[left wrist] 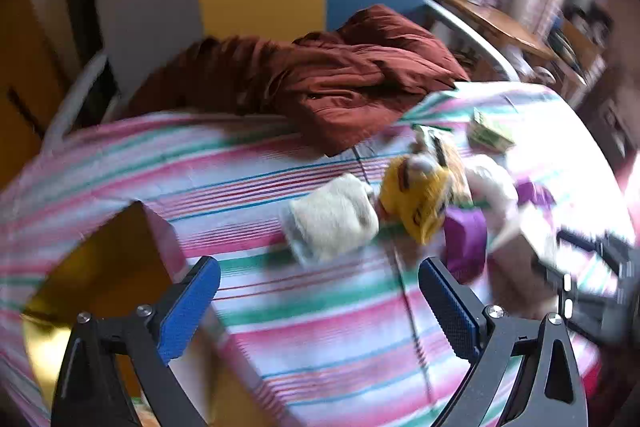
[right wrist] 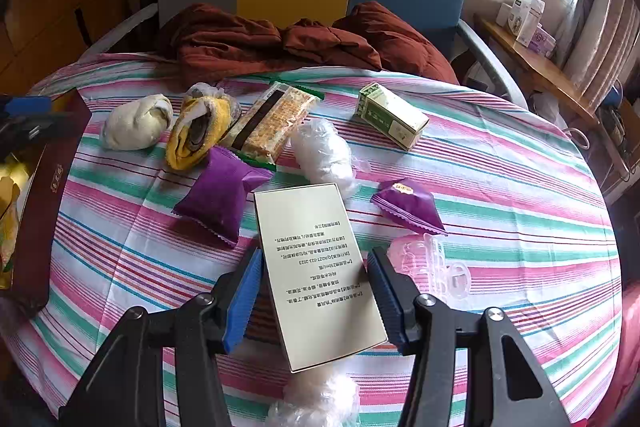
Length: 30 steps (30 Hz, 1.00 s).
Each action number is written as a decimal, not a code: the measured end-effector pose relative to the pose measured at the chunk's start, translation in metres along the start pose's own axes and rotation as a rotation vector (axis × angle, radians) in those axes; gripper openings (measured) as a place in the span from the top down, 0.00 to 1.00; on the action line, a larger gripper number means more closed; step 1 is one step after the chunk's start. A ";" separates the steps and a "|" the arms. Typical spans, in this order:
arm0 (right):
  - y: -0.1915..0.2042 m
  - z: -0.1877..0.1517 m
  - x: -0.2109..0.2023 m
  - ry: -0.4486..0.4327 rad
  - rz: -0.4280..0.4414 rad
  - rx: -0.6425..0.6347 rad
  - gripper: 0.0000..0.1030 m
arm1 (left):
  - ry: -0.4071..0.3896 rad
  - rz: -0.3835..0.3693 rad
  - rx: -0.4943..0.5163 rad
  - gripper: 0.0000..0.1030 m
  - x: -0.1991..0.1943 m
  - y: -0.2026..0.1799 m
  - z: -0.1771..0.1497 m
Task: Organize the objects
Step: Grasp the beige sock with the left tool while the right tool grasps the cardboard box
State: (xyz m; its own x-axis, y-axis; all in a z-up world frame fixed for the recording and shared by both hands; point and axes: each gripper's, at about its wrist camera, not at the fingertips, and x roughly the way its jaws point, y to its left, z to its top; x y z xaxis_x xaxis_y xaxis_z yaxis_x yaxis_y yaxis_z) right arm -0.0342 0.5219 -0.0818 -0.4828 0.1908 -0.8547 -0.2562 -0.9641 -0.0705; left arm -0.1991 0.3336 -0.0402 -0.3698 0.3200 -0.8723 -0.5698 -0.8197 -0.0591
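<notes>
Lying flat on the striped tablecloth (right wrist: 500,163), the pale rectangular cardboard box with printed text (right wrist: 316,267) sits between the blue pads of the right gripper (right wrist: 314,281), which press on its two long sides. Only the right wrist view shows this box sharply, along with two purple foil snack packets (right wrist: 220,195), a clear crumpled plastic bag (right wrist: 322,151), a small green-and-white carton (right wrist: 390,115) and a clear pink plastic piece (right wrist: 436,267). The blurred left wrist view shows the left gripper (left wrist: 320,295) with jaws wide and empty above the cloth, a cream rolled sock (left wrist: 332,219) and a yellow rolled sock (left wrist: 416,195) beyond it. A rust-red jacket (left wrist: 340,79) lies at the far edge.
</notes>
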 end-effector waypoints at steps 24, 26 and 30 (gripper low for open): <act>-0.017 0.003 -0.009 -0.066 0.042 0.069 0.49 | 0.035 -0.029 -0.112 0.33 0.028 -0.006 -0.007; -0.024 0.004 -0.015 -0.095 0.065 0.099 0.49 | 0.001 -0.040 -0.096 0.33 0.005 -0.008 -0.017; -0.024 0.006 -0.020 -0.122 0.101 0.107 0.49 | -0.101 -0.054 -0.047 0.33 -0.046 -0.016 -0.032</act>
State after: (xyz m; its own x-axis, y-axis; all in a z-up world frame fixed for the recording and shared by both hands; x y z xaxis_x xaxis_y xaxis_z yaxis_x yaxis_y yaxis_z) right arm -0.0238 0.5425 -0.0599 -0.6071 0.1210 -0.7854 -0.2858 -0.9554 0.0738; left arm -0.1494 0.3167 -0.0151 -0.4130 0.4084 -0.8140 -0.5568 -0.8205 -0.1292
